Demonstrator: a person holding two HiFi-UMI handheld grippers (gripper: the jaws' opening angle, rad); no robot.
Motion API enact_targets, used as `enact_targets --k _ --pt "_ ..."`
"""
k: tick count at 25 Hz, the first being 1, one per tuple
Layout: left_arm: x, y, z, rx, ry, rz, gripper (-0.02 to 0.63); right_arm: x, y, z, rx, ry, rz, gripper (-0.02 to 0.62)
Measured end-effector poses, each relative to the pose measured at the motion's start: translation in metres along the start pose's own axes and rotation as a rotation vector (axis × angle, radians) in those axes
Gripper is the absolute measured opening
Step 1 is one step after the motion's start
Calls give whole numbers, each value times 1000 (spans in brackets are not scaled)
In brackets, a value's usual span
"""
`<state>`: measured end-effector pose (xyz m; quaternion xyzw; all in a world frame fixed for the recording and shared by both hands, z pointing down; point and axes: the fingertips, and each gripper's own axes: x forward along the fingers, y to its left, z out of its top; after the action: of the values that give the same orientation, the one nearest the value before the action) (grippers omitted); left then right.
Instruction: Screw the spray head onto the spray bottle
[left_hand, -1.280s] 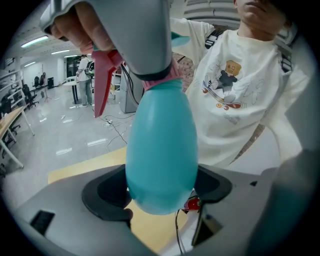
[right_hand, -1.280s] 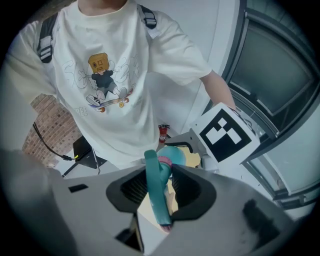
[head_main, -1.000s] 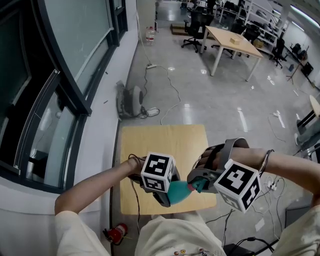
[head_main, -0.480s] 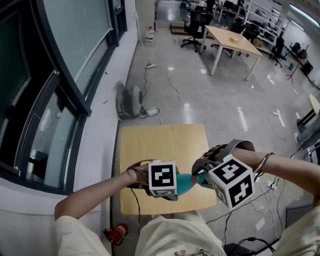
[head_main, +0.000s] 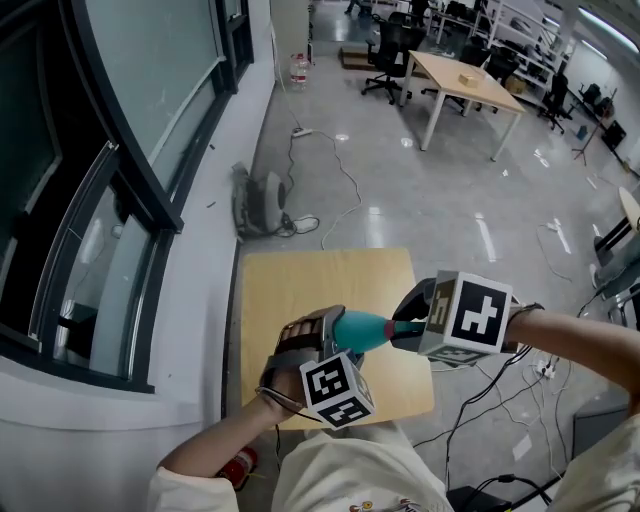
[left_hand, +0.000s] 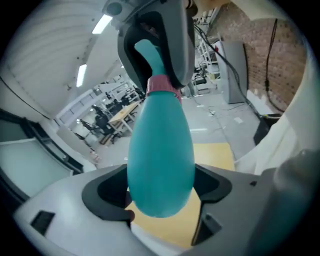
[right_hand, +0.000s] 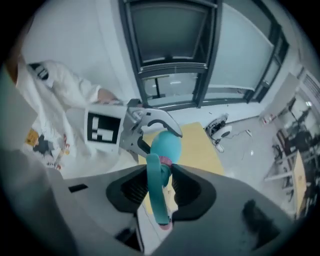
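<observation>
Nearest to me, my right gripper had its jaws drawn in narrow on the spray head, the pads pressing the thin teal stem from either side. Just past those pads sat the pink collar, and beyond it the teal spray bottle ran straight away from that tool. Its fat end was clamped in my left gripper, whose jaws stood wide around the belly.

The grip itself worried me. I was holding the stem, not the collar, so a twist could have bent or turned the head while the threads stayed put. I could not tell how far the collar was seated. If the two tools drifted out of line, I judged the thread could cross and jam.

At the other tool the trouble was the bottle's shape: smooth, round and tapering. It could have spun inside the pads as I turned, or squeezed out toward the neck.

Below both tools lay the small yellow table — but the pair hung over its near edge. A slip could have sent the bottle past it to the grey floor and the loose cable out there.
</observation>
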<state>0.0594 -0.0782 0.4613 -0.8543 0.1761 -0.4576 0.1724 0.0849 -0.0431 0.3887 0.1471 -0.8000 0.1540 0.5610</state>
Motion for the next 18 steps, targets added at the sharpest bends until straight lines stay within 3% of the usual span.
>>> enact_targets --k 5,8,10,13,15,18 --pt "-4 29 -3 17 -1 353 402 -3 -6 9 433 -127 87 129" --pt "-12 44 -5 51 -14 520 402 -6 -4 16 632 -197 132 129" --pt "-12 44 -6 38 -31 539 402 -6 -2 19 670 -224 151 129" --pt "-9 36 -6 -7 -64 489 402 -6 -1 19 644 -217 138 132" --pt "-6 33 -5 -20 -73 467 402 -8 -3 19 614 -214 121 212" --pt "-3 30 -8 -29 -75 425 402 -17 -6 24 574 -241 115 236"
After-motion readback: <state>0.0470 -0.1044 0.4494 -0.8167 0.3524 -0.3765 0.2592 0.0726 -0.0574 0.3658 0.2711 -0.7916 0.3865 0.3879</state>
